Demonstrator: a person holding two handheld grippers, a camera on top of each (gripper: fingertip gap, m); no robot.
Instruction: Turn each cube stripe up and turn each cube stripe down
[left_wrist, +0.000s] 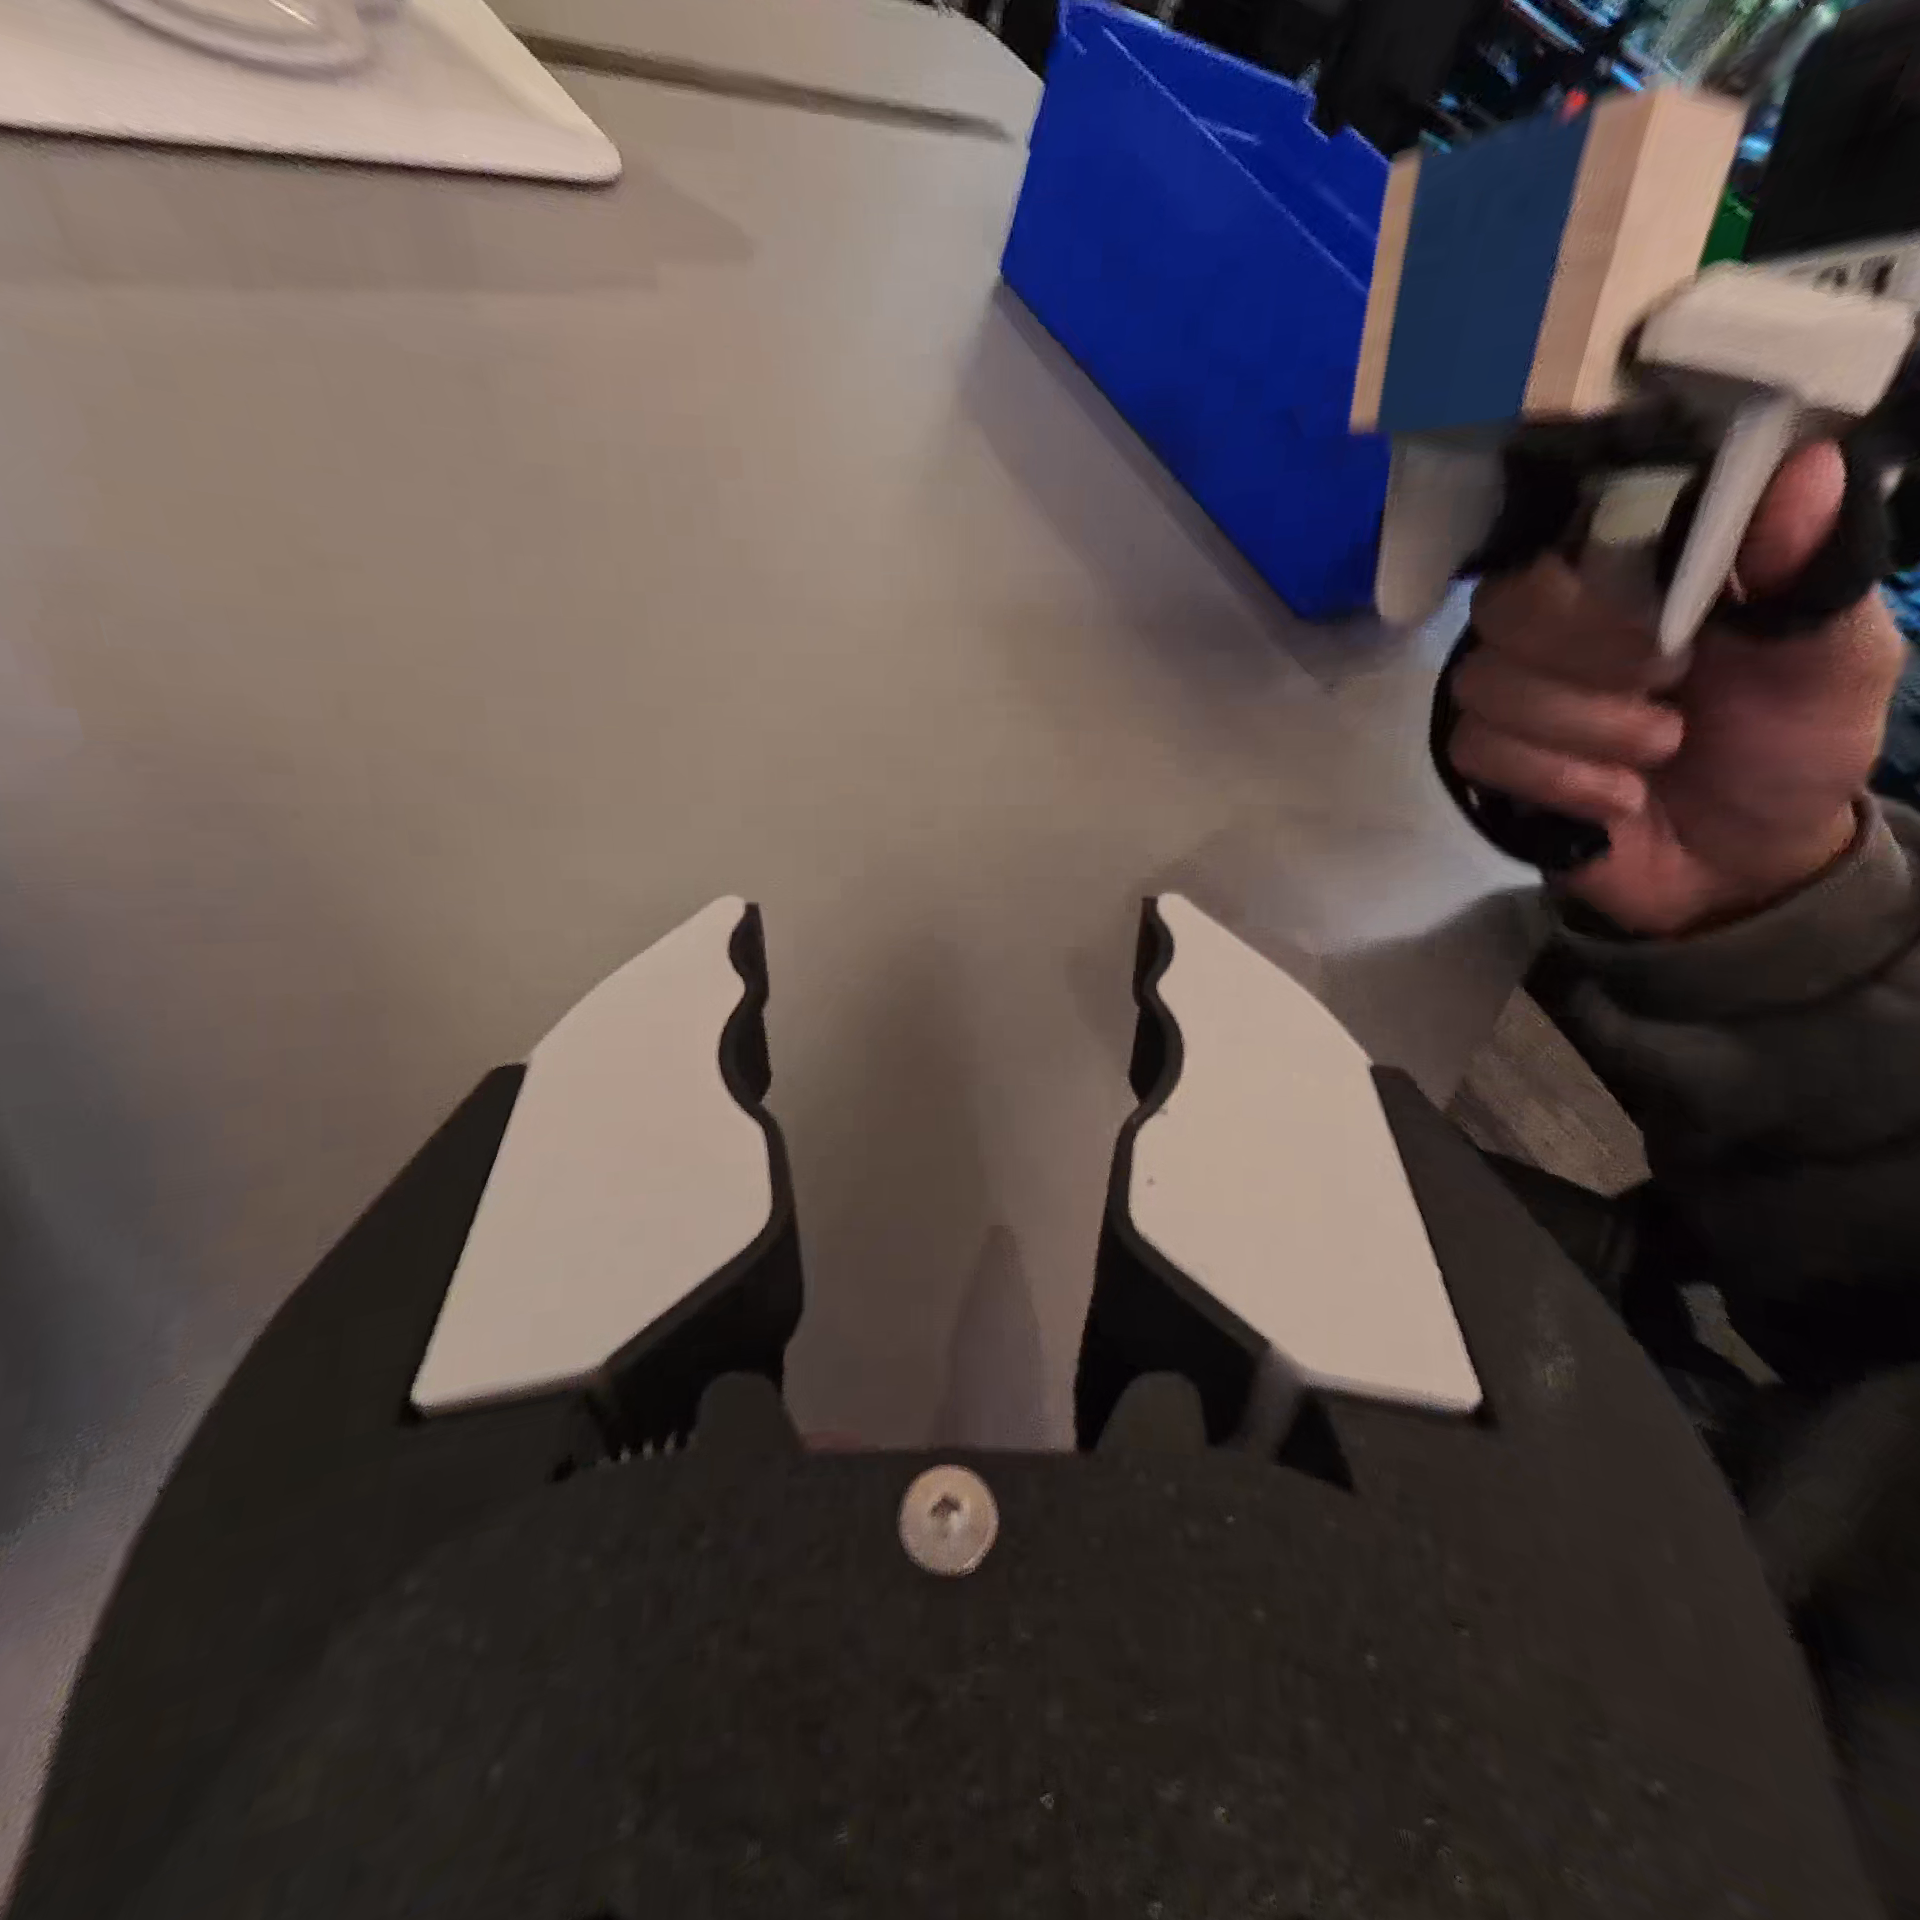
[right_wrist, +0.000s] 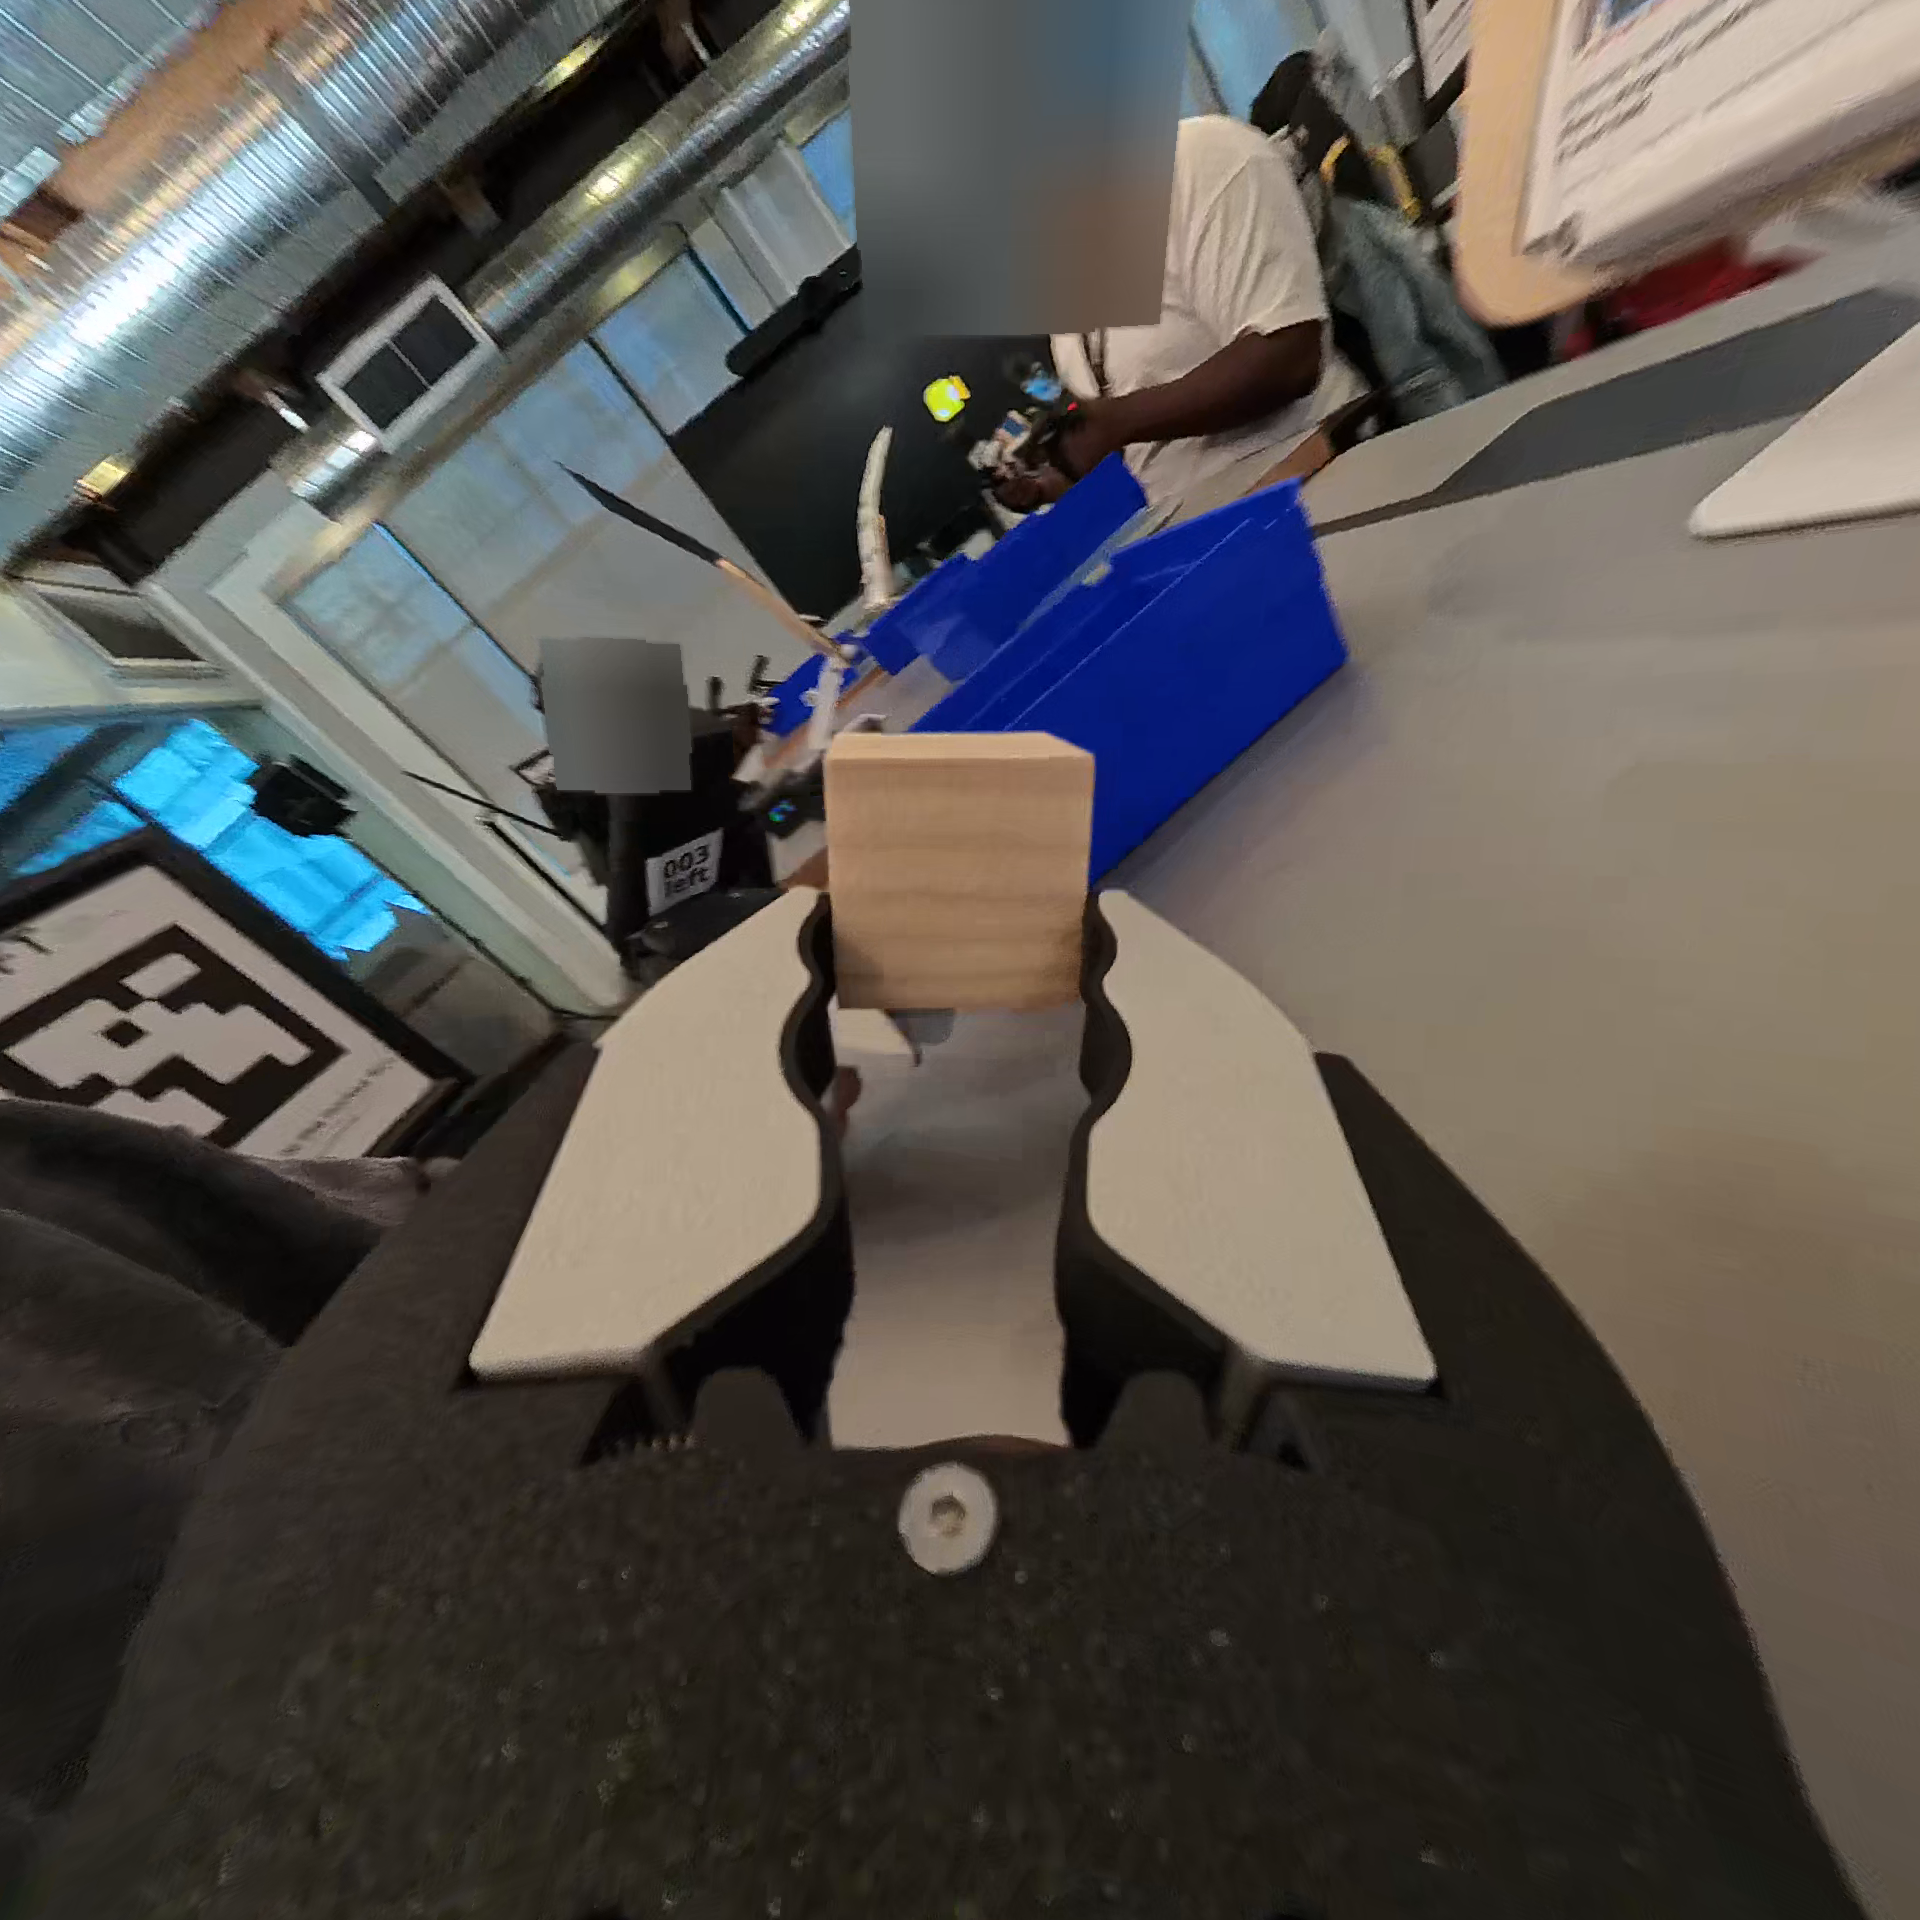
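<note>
My right gripper (right_wrist: 956, 935) is shut on a wooden cube (right_wrist: 956, 868) and holds it in the air above the grey table (right_wrist: 1558, 831); only plain wood faces show here. In the left wrist view the same cube (left_wrist: 1621, 260) is at the upper right, its blue stripe (left_wrist: 1475, 291) facing sideways toward the left, held by the right gripper (left_wrist: 1538, 416) in a person's hand (left_wrist: 1683, 727). My left gripper (left_wrist: 951, 914) is open and empty, low over bare table (left_wrist: 520, 623).
A blue bin (left_wrist: 1195, 312) stands on the table behind the held cube; it also shows in the right wrist view (right_wrist: 1174, 675). A white tray (left_wrist: 364, 104) lies at the far left corner. People stand beyond the table (right_wrist: 1226, 312).
</note>
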